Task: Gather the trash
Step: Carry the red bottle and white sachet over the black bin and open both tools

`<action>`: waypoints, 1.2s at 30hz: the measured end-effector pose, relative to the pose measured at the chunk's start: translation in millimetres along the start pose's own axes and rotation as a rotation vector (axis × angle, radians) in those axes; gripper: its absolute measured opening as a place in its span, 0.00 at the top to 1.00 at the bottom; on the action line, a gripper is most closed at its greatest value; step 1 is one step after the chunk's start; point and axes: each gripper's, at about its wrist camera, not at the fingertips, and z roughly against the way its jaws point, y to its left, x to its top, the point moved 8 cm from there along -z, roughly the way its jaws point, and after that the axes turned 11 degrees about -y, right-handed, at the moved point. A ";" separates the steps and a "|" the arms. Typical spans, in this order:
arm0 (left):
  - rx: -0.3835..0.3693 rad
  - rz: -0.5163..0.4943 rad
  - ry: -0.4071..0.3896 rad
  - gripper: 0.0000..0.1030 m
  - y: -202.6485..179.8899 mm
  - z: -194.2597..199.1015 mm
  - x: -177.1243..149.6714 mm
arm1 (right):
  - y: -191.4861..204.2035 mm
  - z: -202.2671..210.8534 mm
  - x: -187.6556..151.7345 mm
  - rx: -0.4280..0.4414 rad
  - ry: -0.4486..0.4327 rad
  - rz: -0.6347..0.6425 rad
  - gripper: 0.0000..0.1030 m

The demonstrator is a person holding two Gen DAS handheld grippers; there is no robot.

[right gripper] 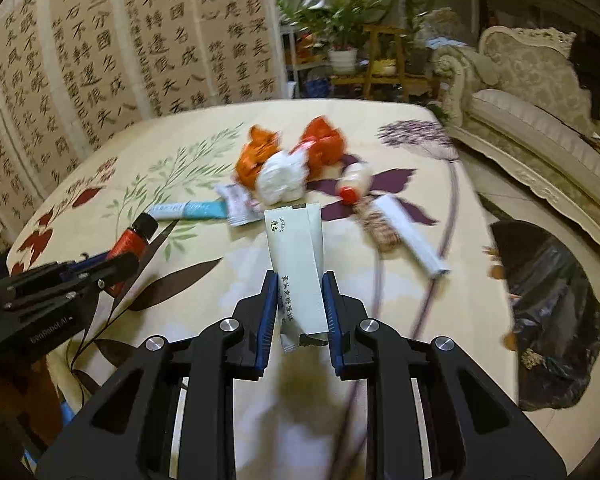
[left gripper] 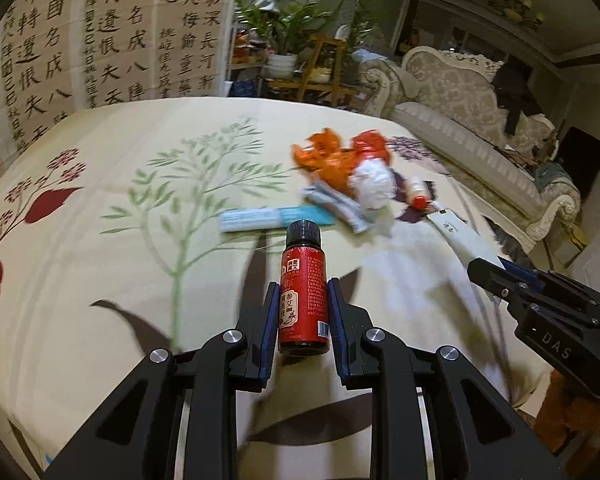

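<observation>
Trash litters a table under a cream floral cloth, with a calligraphy wall, potted plants and an ornate sofa behind. In the left wrist view, the left gripper clamps a red bottle with a black cap; orange wrappers and a white wad lie toward the far edge. In the right wrist view, the right gripper pinches a pale green sachet above the cloth; a black rubbish bag sits beyond the right edge.
</observation>
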 end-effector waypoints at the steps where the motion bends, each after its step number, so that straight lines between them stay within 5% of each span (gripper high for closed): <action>1: -0.014 -0.006 -0.005 0.76 -8.3 -1.3 1.5 | -7.2 3.7 1.9 -0.016 -0.012 -0.011 0.78; 19: -0.272 -0.182 -0.044 0.76 -177.6 -48.5 18.8 | -175.4 54.4 2.3 -0.374 -0.138 -0.201 0.78; 36: -0.323 -0.317 -0.019 0.76 -263.2 -104.3 19.9 | -247.6 43.2 -12.8 -0.486 -0.140 -0.269 0.77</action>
